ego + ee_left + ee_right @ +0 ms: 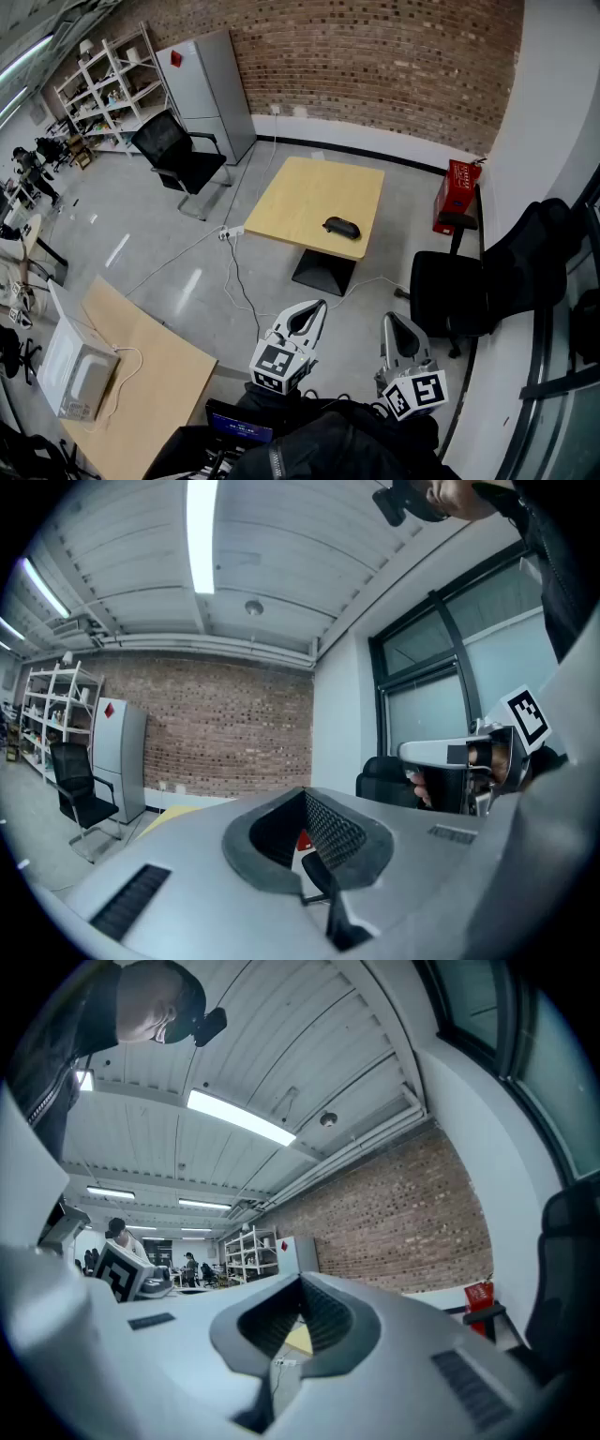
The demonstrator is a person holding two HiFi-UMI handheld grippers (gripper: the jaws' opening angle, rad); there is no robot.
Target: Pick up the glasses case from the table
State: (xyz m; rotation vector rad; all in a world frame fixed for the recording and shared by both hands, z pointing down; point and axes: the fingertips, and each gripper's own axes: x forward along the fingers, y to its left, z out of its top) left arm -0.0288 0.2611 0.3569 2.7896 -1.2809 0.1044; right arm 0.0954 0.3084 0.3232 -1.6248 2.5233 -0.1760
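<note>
I'm looking down from the head view at a square, light wooden counter (300, 192) on a dark pedestal base, out in the middle of the grey floor (169, 253). The glasses case (341, 227), dark and oblong, lies flat on that counter near its right-hand front edge, and nothing is touching it.

Both grippers are low in the picture, close to my body and well apart from the counter. The left gripper (314, 309) points forward and roughly level. In its own view the jaws are pressed together at the tips, with only the hollow between the ribbed pads open and nothing in it. The right gripper (394, 323) sits just beside it on the right. Its jaws are pressed together too, and through the hollow I see only a bit of yellow counter top far off.

A black office chair (183, 155) stands to the left of the counter, near a tall grey cabinet (211, 89) against the brick wall (375, 56). A second black chair (459, 291) is on the right, with a red box (459, 192) beyond it. A white cable (234, 272) trails across the floor from the counter's left corner.
</note>
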